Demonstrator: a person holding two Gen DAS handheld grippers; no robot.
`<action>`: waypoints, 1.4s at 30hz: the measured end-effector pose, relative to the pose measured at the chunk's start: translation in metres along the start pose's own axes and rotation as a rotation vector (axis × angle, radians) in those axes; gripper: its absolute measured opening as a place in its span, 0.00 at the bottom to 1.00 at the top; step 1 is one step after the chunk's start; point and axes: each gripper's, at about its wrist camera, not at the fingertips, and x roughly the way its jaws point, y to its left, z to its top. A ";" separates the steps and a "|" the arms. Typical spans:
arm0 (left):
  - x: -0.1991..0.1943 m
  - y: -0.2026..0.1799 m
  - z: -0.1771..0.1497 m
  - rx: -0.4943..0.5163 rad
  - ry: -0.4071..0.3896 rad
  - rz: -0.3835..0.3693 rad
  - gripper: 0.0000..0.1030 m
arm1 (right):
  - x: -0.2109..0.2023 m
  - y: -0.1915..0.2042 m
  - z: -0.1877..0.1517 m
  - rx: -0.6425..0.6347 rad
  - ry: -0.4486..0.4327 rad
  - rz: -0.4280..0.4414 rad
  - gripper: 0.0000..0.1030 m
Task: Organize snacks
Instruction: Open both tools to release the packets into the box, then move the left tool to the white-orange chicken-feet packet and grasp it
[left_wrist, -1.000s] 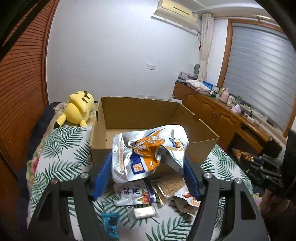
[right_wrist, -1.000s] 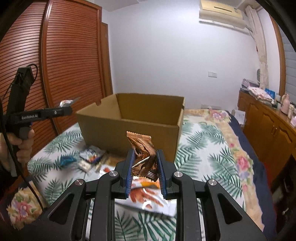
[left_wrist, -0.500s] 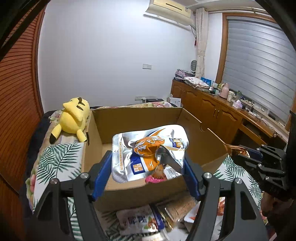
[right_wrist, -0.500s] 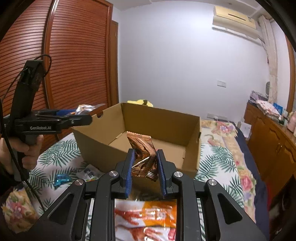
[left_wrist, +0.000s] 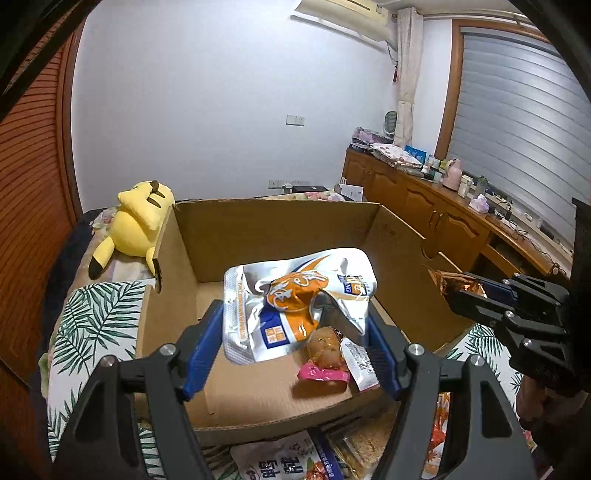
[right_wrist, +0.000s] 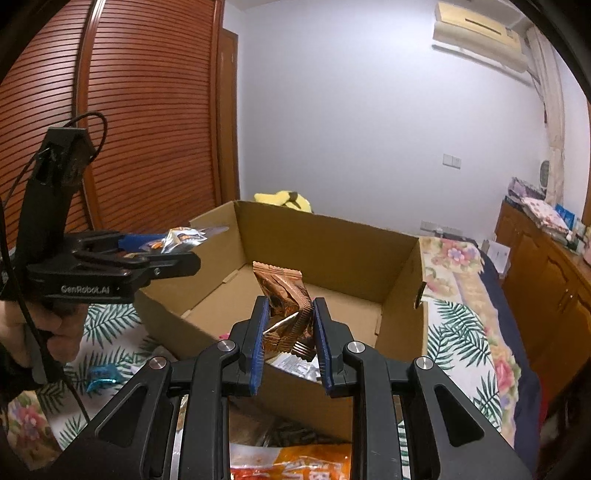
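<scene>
An open cardboard box (left_wrist: 273, 225) (right_wrist: 332, 243) stands on the leaf-print bed. My left gripper (left_wrist: 295, 332) is shut on a silver and orange snack bag (left_wrist: 295, 295) and holds it over the box's inside; it also shows in the right wrist view (right_wrist: 177, 236). My right gripper (right_wrist: 288, 332) is shut on a copper foil snack packet (right_wrist: 284, 299) above the box's near edge; it shows at the right of the left wrist view (left_wrist: 480, 291). A few snacks (left_wrist: 325, 354) lie on the box floor.
Several loose snack packs (left_wrist: 280, 461) (right_wrist: 295, 461) lie on the bed in front of the box, and a blue wrapper (right_wrist: 103, 380) to its left. A yellow plush toy (left_wrist: 136, 221) lies behind the box. Wooden cabinets (left_wrist: 424, 214) line the right wall.
Both grippers have moved forward and up with their snacks, from in front of the box to over it. The box's inside now shows.
</scene>
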 end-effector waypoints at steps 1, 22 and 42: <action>0.001 0.000 0.000 -0.001 0.001 0.002 0.70 | 0.002 -0.001 0.000 0.006 0.004 0.000 0.22; -0.020 -0.007 -0.007 0.006 -0.030 0.001 0.86 | -0.026 0.001 -0.022 0.029 0.013 -0.027 0.38; -0.069 -0.028 -0.083 0.041 -0.003 -0.013 0.97 | -0.080 -0.011 -0.109 0.175 0.098 -0.065 0.50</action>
